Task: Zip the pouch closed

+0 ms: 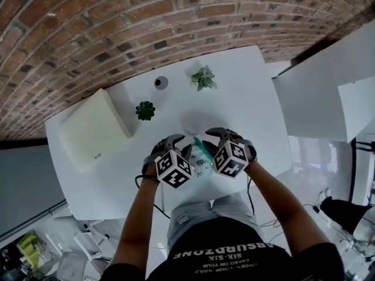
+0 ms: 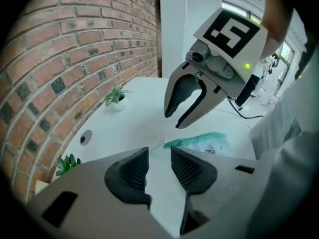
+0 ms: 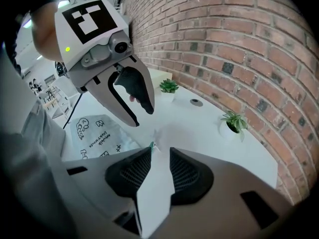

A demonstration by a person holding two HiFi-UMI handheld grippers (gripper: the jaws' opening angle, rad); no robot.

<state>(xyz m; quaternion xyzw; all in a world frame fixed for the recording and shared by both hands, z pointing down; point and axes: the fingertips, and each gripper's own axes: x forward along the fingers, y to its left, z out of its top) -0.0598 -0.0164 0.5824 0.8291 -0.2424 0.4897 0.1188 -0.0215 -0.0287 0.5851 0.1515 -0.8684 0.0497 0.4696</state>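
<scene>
Seen from above, a white table (image 1: 252, 98) stands against a red brick wall (image 1: 117, 16). At the centre of the frame a translucent pouch with black doodles and a teal zipper edge (image 1: 202, 154) lies flat on the table, between the two hand-held grippers.

The left gripper (image 1: 169, 143) hangs just left of the pouch. In its own view its ribbed black jaws stand apart with only bare table between them, and the zipper's end lies just past their tips.

The right gripper (image 1: 224, 136) hangs just right of the pouch. Its jaws are likewise apart and hold nothing.

Further up the table are two small green plants (image 1: 145, 110) (image 1: 203, 78), a grey round disc (image 1: 161, 82) and, at left, a cream-white box (image 1: 94, 130).
</scene>
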